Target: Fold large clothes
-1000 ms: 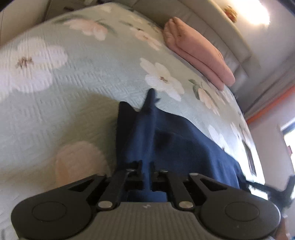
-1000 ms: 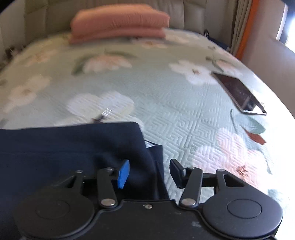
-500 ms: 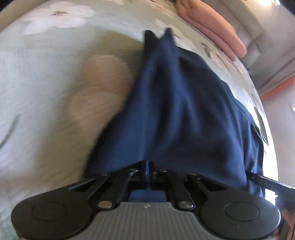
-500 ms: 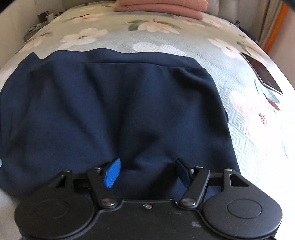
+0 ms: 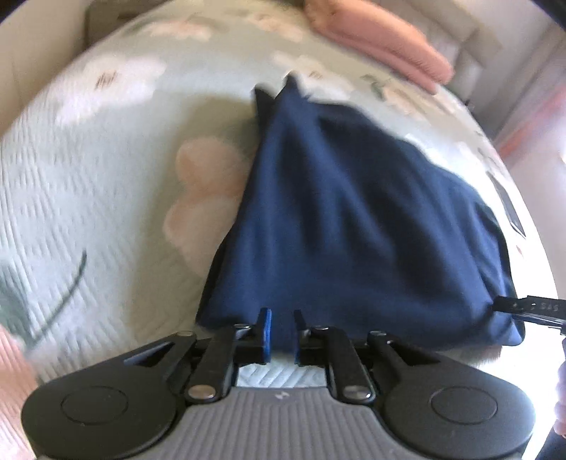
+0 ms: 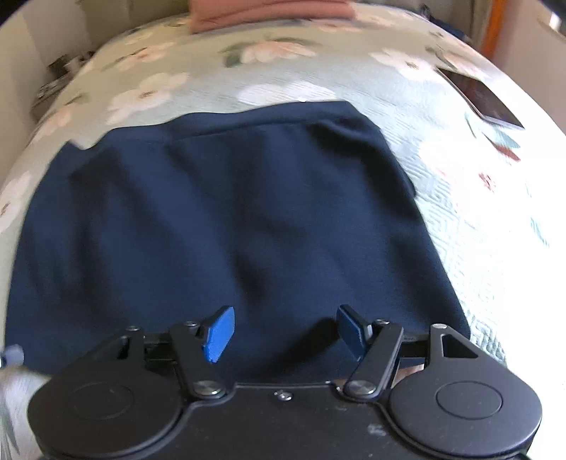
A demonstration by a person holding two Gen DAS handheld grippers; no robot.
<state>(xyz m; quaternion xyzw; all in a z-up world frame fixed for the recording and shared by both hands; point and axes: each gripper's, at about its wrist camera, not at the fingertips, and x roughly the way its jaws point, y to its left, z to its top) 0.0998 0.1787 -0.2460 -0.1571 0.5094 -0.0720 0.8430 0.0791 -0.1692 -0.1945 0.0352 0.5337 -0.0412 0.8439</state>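
- The left tool stands slightly parted, a narrow gap with the near edge of the dark navy folded garment between its fingers; nothing clamped.
- The right tool is spread wide over the cloth, gripping nothing.
- One garment, one pink folded blanket, one dark flat tablet.
- The garment lies folded flat on the floral quilted bed.

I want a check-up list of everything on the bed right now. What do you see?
Surface: flowered green quilt on a bed.
Job's things: navy garment, folded, lying flat.
Clutter: tablet at the far right; folded pink blanket at the head.
Tongs: left tongs slightly apart at the garment's near edge; right tongs wide open over it, gripping nothing.
Cables: nothing seen.
Surroundings: padded headboard; orange curtain.
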